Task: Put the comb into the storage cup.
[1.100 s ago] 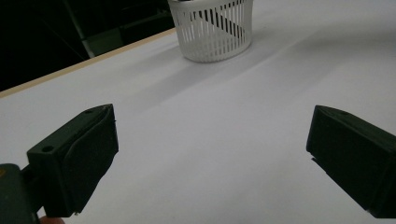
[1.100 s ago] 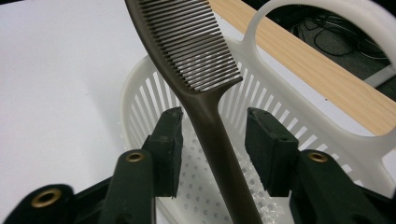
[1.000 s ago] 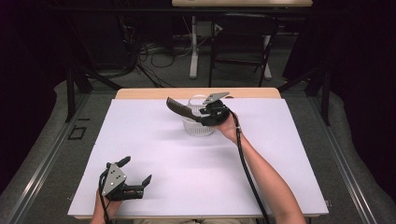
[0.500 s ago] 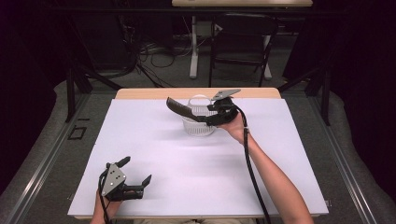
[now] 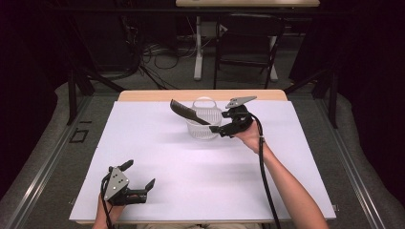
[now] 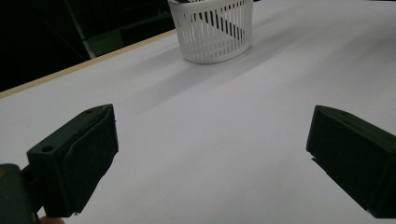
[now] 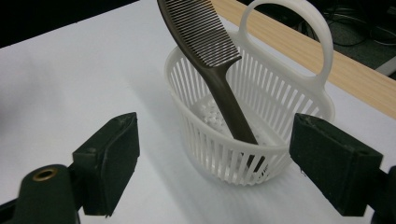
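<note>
The comb (image 7: 210, 60) stands in the white basket (image 7: 261, 154), handle end down on the basket floor, toothed end up and out over the rim. Its long axis is steeply tilted; in the high view the comb (image 5: 187, 112) leans up and to the left, away from the right tool. The basket (image 5: 204, 125) sits on the white table (image 5: 191, 191) toward the far edge, its loop handle upright at the back.

The right tool (image 5: 220, 129) is just beside the basket on its right, apart from the comb. Its jaws have just been opening and now stand wide and released; in the right gripper view nothing lies between them, and the basket and comb are ahead of the right tool (image 7: 215, 168). The comb appears placed; the likely remaining move is withdrawal to the right, and nothing stands in that path.

The left tool (image 5: 138, 179) rests near the table's near left corner, well apart from the basket. Its jaws are spread and empty, as the left gripper view confirms (image 6: 210, 158). The right hand is much the nearer.
</note>
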Available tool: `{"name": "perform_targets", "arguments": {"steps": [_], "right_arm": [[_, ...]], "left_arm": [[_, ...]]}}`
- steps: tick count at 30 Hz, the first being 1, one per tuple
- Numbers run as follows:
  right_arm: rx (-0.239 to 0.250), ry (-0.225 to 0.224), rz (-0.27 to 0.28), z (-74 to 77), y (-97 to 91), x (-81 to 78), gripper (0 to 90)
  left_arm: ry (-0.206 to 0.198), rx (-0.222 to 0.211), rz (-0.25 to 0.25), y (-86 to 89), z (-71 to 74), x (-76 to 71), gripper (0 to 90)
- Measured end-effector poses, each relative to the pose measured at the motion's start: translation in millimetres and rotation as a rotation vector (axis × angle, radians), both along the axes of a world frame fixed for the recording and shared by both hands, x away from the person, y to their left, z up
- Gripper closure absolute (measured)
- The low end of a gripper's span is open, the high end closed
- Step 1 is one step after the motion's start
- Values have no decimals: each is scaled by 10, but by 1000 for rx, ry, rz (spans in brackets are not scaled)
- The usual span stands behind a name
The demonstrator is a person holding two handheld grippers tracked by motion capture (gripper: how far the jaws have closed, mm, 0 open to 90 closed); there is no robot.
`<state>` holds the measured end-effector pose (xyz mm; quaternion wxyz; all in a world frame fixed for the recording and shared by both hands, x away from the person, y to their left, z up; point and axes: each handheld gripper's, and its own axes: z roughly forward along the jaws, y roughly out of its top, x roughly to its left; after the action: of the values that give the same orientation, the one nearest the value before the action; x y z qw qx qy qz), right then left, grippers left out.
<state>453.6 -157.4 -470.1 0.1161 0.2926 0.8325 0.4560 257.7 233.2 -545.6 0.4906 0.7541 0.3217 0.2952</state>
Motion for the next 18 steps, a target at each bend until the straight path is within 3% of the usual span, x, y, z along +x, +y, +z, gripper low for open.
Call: {"name": "perform_targets", "arguments": {"steps": [18], "right_arm": [[-20, 42, -8, -181, -298, -339, 71]], "left_arm": [[0, 2, 7, 20, 5, -11, 22]]}}
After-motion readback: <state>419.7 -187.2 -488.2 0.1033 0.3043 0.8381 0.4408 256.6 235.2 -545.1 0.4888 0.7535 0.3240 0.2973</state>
